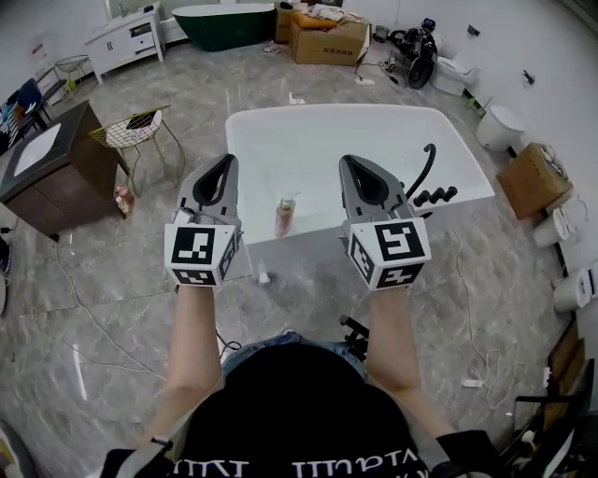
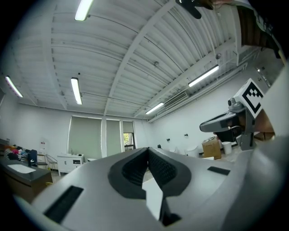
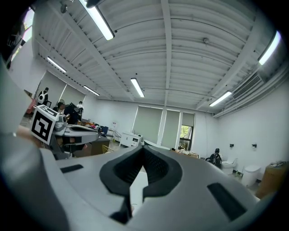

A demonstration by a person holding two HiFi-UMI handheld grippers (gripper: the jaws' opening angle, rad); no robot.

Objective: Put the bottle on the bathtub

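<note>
A small pinkish bottle stands upright on the near rim of the white bathtub, between my two grippers in the head view. My left gripper is held up to the bottle's left, jaws shut with nothing between them. My right gripper is held up to its right, also shut and empty. In the left gripper view the left gripper points level at the room and ceiling, with the right gripper at its side. The right gripper view shows the right gripper shut, with the left gripper beside it.
A black faucet with knobs sits on the tub's right rim. A wire chair and a dark cabinet stand left. A dark green tub and cardboard boxes are at the back. Toilets stand right; cables lie on the floor.
</note>
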